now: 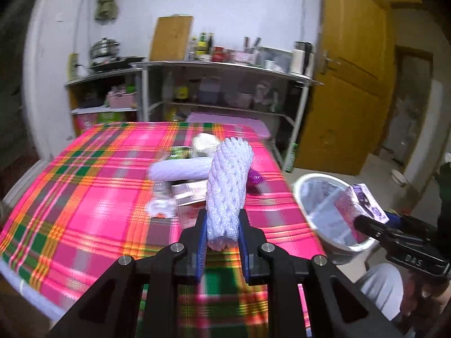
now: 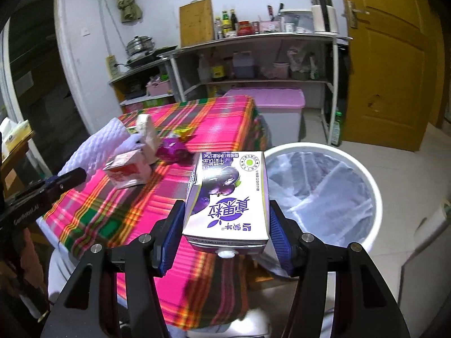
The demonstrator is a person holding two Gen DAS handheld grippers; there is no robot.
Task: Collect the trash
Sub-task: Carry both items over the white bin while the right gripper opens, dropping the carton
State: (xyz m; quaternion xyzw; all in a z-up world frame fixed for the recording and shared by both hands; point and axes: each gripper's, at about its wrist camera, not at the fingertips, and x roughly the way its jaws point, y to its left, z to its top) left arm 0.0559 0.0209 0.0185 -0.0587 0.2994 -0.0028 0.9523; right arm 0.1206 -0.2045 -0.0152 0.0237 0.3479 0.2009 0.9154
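Observation:
My left gripper (image 1: 222,222) is shut on a white foam net sleeve (image 1: 228,186) and holds it above the pink plaid table (image 1: 84,186). My right gripper (image 2: 225,219) is shut on a purple milk carton (image 2: 228,197), held at the table's right edge beside the white trash bin (image 2: 324,194). In the left wrist view the carton (image 1: 363,200) hangs over the bin (image 1: 329,214). On the table lie a second foam sleeve (image 1: 180,169), a purple wrapper (image 2: 172,152), a pink-and-white carton (image 2: 128,171) and crumpled white paper (image 1: 204,142).
Metal shelves (image 2: 253,56) with bottles, pots and a kettle stand behind the table. A pink-lidded storage box (image 2: 270,109) sits on the floor by the shelves. A wooden door (image 2: 394,70) is at the right. A green bottle (image 2: 336,129) stands near it.

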